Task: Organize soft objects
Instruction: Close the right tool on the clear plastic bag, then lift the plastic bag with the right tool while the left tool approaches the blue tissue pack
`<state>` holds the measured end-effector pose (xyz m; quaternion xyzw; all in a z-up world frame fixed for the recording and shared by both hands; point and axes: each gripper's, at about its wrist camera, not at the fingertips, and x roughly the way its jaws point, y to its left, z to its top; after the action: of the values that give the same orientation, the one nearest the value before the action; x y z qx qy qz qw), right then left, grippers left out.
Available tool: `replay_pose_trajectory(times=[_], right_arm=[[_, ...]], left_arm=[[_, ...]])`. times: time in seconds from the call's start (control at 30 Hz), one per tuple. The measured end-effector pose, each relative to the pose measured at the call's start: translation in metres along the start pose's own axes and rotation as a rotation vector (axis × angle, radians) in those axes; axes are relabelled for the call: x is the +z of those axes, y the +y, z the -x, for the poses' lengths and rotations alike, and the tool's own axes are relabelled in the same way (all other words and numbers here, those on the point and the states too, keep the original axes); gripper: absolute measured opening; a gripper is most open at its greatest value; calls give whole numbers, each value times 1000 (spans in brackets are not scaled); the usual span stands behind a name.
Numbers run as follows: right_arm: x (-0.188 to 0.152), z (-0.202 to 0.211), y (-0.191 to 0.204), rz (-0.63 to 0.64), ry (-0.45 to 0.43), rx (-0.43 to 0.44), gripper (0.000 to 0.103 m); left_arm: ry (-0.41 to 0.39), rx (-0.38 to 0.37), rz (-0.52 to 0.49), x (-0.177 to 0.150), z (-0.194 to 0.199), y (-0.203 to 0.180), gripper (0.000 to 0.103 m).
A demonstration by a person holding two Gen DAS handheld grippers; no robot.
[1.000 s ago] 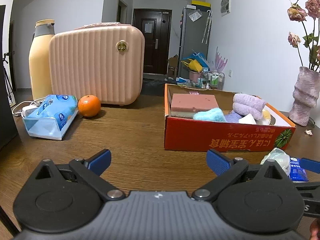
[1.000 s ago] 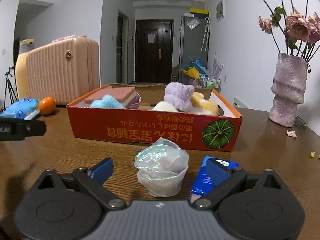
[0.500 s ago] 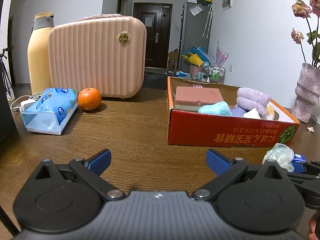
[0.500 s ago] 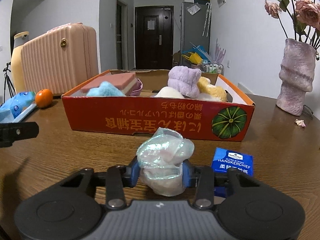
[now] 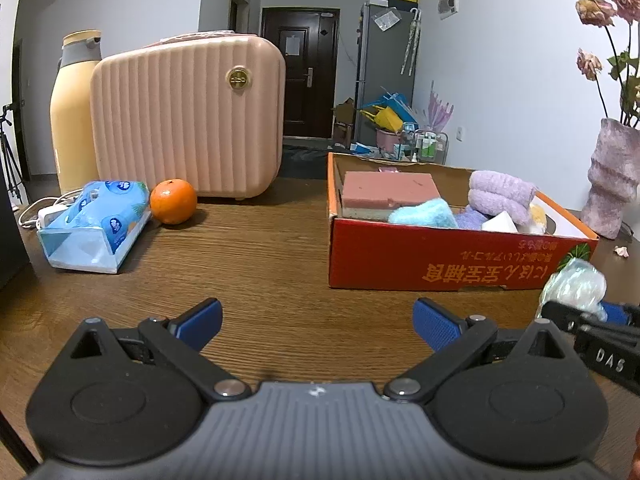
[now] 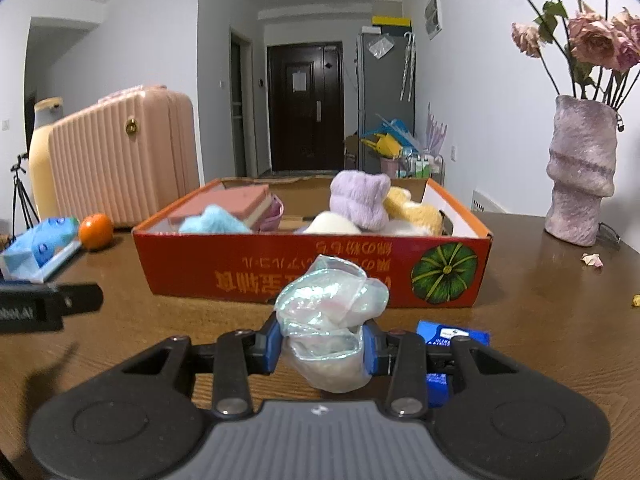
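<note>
My right gripper (image 6: pixel 322 348) is shut on a crumpled translucent plastic bag (image 6: pixel 332 304), its blue pads pressing both sides, just in front of the red cardboard box (image 6: pixel 240 264). The box holds soft things: a purple towel (image 6: pixel 360 200), a blue fluffy cloth (image 6: pixel 212 220), a pink sponge block (image 6: pixel 224 206) and a yellow plush (image 6: pixel 412 208). In the left wrist view the bag (image 5: pixel 576 284) shows at the right edge by the box (image 5: pixel 400 256). My left gripper (image 5: pixel 318 318) stands open over bare table, nothing between its fingers.
A blue handkerchief pack (image 6: pixel 452 336) lies right of the held bag. At the left are a tissue pack (image 5: pixel 96 220), an orange (image 5: pixel 173 201), a pink suitcase (image 5: pixel 188 116) and a yellow bottle (image 5: pixel 74 112). A purple vase (image 6: pixel 580 172) with dried flowers stands far right.
My right gripper's jaws, wide apart around the bag a second ago, have closed on it. The left gripper has stayed open and still.
</note>
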<state>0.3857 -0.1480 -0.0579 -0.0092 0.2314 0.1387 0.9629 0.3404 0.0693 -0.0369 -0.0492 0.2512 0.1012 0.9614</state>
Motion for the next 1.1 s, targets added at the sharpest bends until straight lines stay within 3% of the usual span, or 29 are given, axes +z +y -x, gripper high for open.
replay_pose_trajectory(times=[0.33, 1.1], right_arm=[[3, 16, -20, -29, -66, -4, 38], [4, 34, -91, -56, -103, -69, 39]], left_arm=[[7, -16, -17, -3, -2, -17, 103], [35, -111, -67, -13, -7, -91, 103]])
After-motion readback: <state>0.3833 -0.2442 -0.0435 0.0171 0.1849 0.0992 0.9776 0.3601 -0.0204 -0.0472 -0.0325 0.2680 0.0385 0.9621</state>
